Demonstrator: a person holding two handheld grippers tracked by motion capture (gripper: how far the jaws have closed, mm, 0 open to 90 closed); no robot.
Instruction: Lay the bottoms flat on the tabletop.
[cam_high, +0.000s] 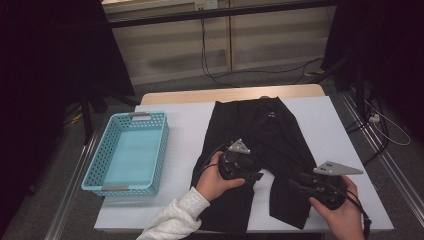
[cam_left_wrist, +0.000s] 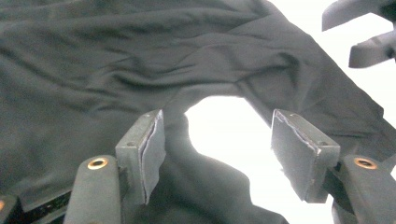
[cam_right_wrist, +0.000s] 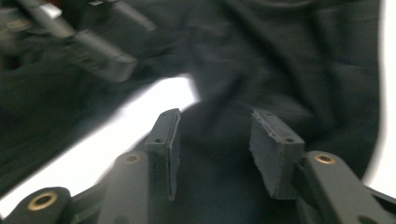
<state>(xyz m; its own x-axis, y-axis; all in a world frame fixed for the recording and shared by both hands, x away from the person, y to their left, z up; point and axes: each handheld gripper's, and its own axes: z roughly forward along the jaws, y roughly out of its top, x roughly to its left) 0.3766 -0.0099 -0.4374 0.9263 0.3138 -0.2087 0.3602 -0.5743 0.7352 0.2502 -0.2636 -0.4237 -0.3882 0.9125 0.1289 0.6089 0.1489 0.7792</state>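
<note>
The black cloth shorts (cam_high: 260, 155) lie flat on the white tabletop (cam_high: 190, 125), not folded yet. Both grippers, left (cam_high: 248, 170) and right (cam_high: 295, 184), hover over them, fingers (cam_left_wrist: 142, 154) apart, holding nothing. The blue plastic basket (cam_high: 102, 157) has nothing in it.

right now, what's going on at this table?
A person is working on black shorts spread flat on the white-covered table, a gripper in each hand. The left gripper hangs open over the crotch, pads apart, nothing pinched. The right gripper is open over the right leg, gripping no fabric. The blue basket at the left sits empty.
</note>
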